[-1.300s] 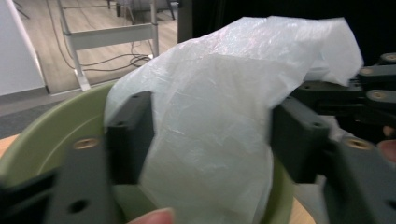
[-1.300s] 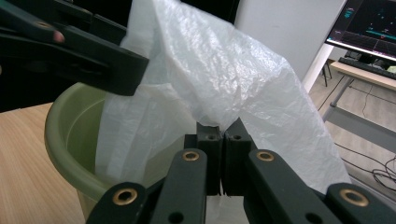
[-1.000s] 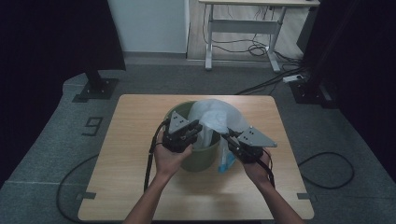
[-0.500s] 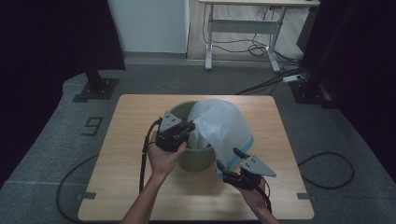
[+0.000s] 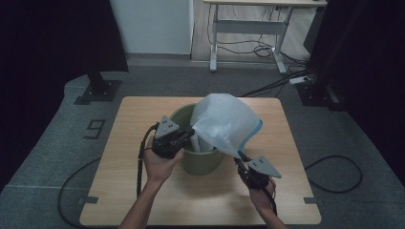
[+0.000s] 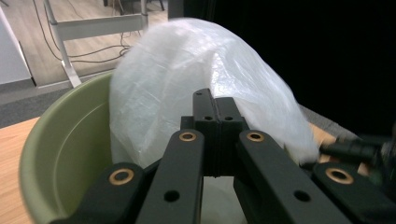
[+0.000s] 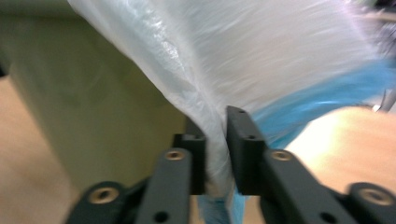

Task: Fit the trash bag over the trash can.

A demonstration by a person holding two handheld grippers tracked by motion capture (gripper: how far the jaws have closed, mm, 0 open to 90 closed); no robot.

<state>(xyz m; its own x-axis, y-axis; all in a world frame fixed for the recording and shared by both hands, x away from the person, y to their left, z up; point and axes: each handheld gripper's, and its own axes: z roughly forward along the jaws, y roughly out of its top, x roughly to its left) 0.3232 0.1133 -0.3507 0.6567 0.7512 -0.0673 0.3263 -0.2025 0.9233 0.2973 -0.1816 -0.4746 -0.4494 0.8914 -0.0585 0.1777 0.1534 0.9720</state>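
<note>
A green bin [image 5: 200, 161] stands mid-table, and a white plastic bag [image 5: 224, 123] with a blue hem billows over its mouth. My left gripper [image 5: 190, 132] is at the bin's left rim, jaws shut on the bag's edge. In the left gripper view the jaws [image 6: 215, 116] meet in front of the bag [image 6: 187, 70], above the bin's inside wall [image 6: 60, 140]. My right gripper [image 5: 240, 157] is low at the bin's front right. Its jaws have just been closing and now pinch a bunched fold of the bag [image 7: 257, 46] beside the bin [image 7: 93, 93].
The wooden table [image 5: 143, 114] has bare room on every side of the bin. Black cables trail from both grippers off the front edge. On the floor are a black stand base [image 5: 98, 90] at the left and a desk frame [image 5: 248, 38] behind.
My right gripper has dropped from beside the bin's rim toward the table's front right, drawing the bag's edge with it. The bag has puffed up much larger. The left gripper barely shifted.
</note>
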